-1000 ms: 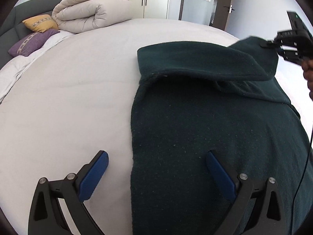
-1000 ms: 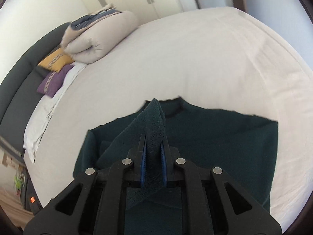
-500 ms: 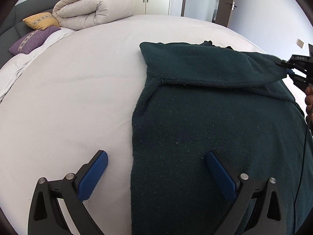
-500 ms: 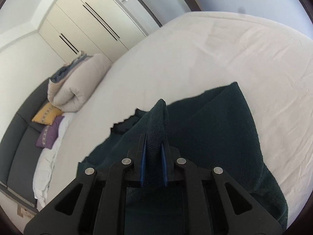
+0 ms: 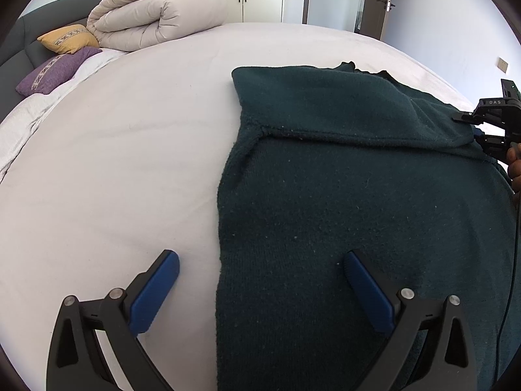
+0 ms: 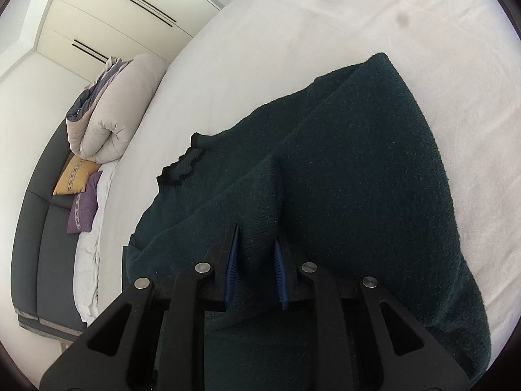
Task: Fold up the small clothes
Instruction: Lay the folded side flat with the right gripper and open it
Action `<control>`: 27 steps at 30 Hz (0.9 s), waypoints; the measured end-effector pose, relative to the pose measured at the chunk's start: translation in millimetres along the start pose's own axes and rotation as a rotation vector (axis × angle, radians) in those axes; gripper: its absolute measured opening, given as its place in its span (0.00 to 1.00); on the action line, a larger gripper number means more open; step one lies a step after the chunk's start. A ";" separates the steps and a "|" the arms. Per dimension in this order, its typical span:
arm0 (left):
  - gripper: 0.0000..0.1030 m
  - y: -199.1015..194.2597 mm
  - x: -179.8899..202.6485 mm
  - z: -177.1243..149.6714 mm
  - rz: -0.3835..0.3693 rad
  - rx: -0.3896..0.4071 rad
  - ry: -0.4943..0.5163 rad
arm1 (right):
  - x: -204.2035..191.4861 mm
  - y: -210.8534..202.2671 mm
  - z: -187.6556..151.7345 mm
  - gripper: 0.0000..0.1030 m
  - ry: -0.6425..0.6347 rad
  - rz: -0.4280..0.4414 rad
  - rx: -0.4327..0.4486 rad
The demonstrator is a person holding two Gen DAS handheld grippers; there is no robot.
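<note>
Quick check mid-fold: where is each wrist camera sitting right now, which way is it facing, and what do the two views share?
Left wrist: on the left gripper, jaws wide, above the dark green sweater, facing the headboard; right gripper and fingers at right edge.
Right wrist: on the right gripper, jaws opening around a sweater fold, rolled view.
Shared: sweater, bed sheet, rolled duvet, pillows.

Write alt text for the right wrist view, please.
The right gripper has a fold of the dark green sweater between its blue pads as its jaws are opening, with the sweater spread on a white bed. A rolled beige duvet and yellow and purple cushions sit at the headboard on the left.
</note>
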State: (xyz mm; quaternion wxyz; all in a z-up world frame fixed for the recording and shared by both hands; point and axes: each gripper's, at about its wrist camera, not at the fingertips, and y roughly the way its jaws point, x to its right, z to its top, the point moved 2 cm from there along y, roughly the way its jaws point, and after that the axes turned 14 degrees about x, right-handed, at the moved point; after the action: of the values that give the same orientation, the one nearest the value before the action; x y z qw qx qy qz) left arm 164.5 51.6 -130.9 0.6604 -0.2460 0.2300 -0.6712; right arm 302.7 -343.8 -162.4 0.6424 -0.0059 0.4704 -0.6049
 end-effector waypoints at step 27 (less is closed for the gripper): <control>0.98 -11.5 -7.5 10.1 -0.041 0.017 -0.029 | 5.2 -46.1 0.3 0.21 -0.107 -0.110 0.038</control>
State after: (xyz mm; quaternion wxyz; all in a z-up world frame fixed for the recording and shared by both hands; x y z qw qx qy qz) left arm 162.0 59.6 -116.0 0.6519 -0.2548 0.2095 -0.6828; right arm 266.4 -360.5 -138.7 0.6325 -0.0521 0.4229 -0.6468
